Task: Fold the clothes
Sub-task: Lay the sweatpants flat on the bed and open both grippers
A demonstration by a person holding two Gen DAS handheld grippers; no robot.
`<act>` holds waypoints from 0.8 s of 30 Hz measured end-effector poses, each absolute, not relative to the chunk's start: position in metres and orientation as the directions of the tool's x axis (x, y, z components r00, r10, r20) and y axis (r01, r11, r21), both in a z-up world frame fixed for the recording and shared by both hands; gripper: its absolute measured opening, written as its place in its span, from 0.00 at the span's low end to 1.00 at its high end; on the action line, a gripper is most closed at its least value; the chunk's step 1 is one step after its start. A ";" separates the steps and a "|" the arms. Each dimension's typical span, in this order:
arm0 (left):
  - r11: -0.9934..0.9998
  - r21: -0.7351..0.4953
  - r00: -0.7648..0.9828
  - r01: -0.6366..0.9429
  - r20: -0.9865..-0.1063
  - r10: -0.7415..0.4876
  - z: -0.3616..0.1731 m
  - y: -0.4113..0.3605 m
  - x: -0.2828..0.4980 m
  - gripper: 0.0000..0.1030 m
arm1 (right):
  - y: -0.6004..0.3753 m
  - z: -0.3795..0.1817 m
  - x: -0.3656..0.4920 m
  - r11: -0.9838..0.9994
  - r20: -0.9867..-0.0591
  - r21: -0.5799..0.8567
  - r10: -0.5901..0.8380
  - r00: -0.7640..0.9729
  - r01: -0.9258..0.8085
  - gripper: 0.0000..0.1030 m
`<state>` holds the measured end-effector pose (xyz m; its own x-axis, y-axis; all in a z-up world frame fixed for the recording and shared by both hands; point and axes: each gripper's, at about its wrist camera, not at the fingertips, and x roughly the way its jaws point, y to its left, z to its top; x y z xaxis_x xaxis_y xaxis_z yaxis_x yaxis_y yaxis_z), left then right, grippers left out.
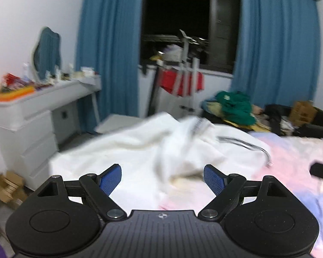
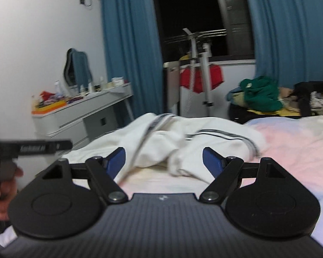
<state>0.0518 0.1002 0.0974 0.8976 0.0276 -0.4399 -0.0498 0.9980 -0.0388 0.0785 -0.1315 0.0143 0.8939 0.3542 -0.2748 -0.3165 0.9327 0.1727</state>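
A crumpled white garment with thin dark stripes lies on the bed, blurred by motion; it also fills the middle of the right wrist view, white garment. My left gripper hovers over its near edge, jaws wide apart, with nothing between the blue pads. My right gripper is held above the same garment, jaws spread wide and empty as well. A hand holding the left tool shows at the left edge of the right wrist view.
The bed sheet is pastel pink and blue. A pile of green, yellow and dark clothes sits at the bed's far end. A white dresser with clutter stands left; a drying rack with red cloth stands by the window.
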 end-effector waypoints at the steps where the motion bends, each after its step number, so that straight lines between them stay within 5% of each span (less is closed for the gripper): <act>1: 0.998 -0.063 0.892 -0.012 -0.452 -0.018 0.091 0.092 0.051 0.83 | -0.139 0.009 0.079 0.934 -0.274 0.184 0.347 0.897 -0.305 0.78; 11: 1.000 -0.001 0.913 0.004 -0.407 -0.004 0.043 0.063 0.062 0.86 | -0.161 -0.021 0.089 0.937 -0.268 0.171 0.342 0.901 -0.305 0.78; 24: 0.994 -0.061 0.837 -0.088 -0.546 0.040 -0.004 0.102 0.103 0.87 | -0.176 -0.044 0.105 0.981 -0.380 0.158 0.167 0.910 -0.114 0.78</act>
